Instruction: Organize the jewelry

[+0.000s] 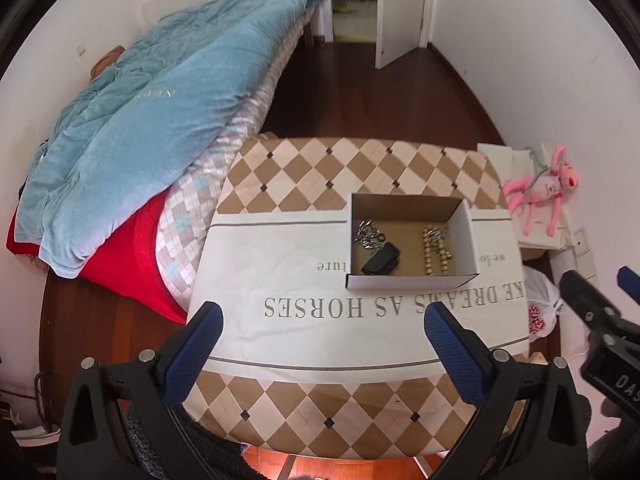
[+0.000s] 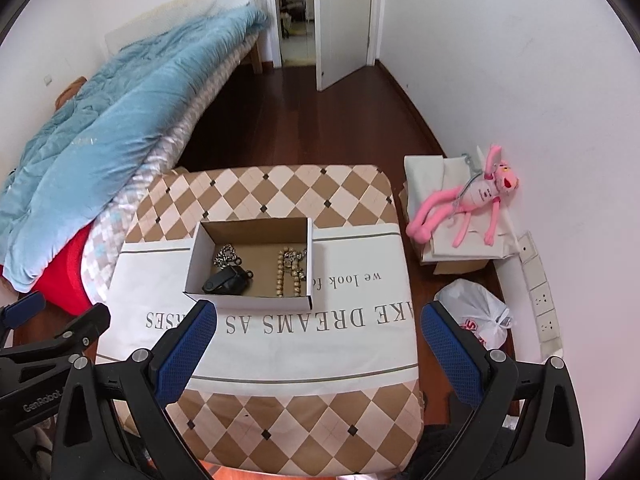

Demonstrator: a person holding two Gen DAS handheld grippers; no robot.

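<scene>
An open cardboard box [image 1: 466, 236] [image 2: 198, 256] sits on the white cloth [image 1: 280, 280] [image 2: 344, 340] over the table. Inside lie a silver chain [image 1: 369, 233] [image 2: 225, 257], a black clip-like piece [image 1: 380, 263] [image 2: 226, 282] and a string of beige beads [image 1: 435, 249] [image 2: 289, 271]. My left gripper [image 1: 324, 316] is open and empty, held above the table's near edge, short of the box. My right gripper [image 2: 319, 314] is open and empty, just in front of the box. The right gripper shows at the right edge of the left wrist view [image 1: 600, 300].
The table has a checkered cover [image 1: 320, 164] [image 2: 280, 188]. A bed with a blue quilt [image 1: 140, 120] [image 2: 100, 120] stands to the left. A pink plush toy [image 1: 540, 192] [image 2: 476, 204] on boxes and a plastic bag [image 2: 476, 312] lie on the floor at the right.
</scene>
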